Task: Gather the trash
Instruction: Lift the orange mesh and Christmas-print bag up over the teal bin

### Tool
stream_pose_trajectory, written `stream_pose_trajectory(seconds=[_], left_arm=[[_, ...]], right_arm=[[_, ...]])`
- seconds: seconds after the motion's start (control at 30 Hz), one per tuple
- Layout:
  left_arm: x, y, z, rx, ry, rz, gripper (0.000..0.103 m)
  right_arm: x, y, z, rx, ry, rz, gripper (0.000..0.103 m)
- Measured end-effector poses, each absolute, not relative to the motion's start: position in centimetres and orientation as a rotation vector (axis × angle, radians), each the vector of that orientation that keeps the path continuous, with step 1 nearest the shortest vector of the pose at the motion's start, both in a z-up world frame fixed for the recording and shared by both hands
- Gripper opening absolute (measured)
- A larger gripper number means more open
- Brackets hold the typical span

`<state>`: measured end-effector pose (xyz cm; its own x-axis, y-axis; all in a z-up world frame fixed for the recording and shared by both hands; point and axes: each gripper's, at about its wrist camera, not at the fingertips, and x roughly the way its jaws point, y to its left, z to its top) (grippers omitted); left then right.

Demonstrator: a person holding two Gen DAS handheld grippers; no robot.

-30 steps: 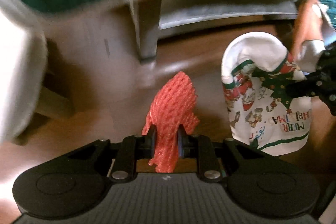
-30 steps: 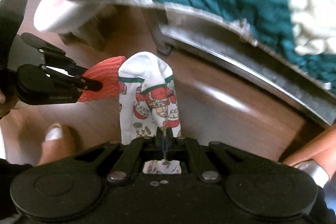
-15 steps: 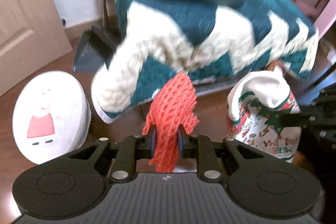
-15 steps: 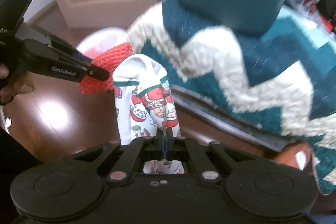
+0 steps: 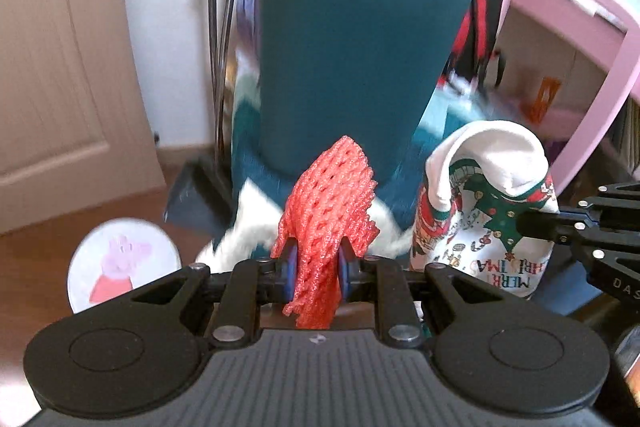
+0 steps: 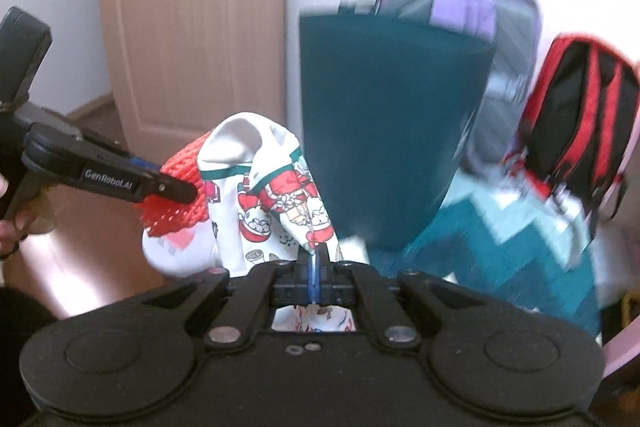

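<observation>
A teal chair (image 5: pixel 352 67) with a zigzag blanket (image 6: pixel 520 239) fills the room ahead. The Christmas bag (image 6: pixel 272 195) hangs in the air, its edge pinched tight in the right gripper (image 6: pixel 316 267). Just beside it, the left gripper (image 5: pixel 318 267) is clamped on the red foam net (image 5: pixel 328 211). I judge the net is collected but not yet inside the bag; dropping it in remains.

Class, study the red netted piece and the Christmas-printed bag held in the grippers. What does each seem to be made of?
Red netted piece: likely foam mesh, matte; open diamond lattice with soft, thick strands. Christmas-printed bag: probably thin plastic or paper, smooth white with printed Santas; it creases and folds limply, so either is possible.
</observation>
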<state>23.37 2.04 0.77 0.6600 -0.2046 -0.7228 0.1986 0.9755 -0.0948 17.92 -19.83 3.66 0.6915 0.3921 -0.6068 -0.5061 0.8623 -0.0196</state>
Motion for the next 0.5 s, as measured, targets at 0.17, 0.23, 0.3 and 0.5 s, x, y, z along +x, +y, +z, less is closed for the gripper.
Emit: stream_pose_trajectory(seconds=[0.17,0.23,0.3,0.5], left_arm=[[23.2,-0.4,6.1,0.006,0.711,-0.234,0.019],[23.3,-1.5,8.1,0.014,0.675,-0.235,0.019],[23.5,-2.4,9.9,0.019,0.642,-0.236,0.019],[25.0,-4.0,15.2,0.021,0.559,-0.222,0.019]], right_arm=[[18.5,-21.2,8.7,-0.185,0.534,0.488,0.001],[18.9,-21.4,10.2,-0.199,0.498,0.484,0.001],[19.5,-21.7,11.6,-0.197,0.467,0.475,0.001],[23.0,-23.1,16.0,-0.158,0.376,0.442,0.001]])
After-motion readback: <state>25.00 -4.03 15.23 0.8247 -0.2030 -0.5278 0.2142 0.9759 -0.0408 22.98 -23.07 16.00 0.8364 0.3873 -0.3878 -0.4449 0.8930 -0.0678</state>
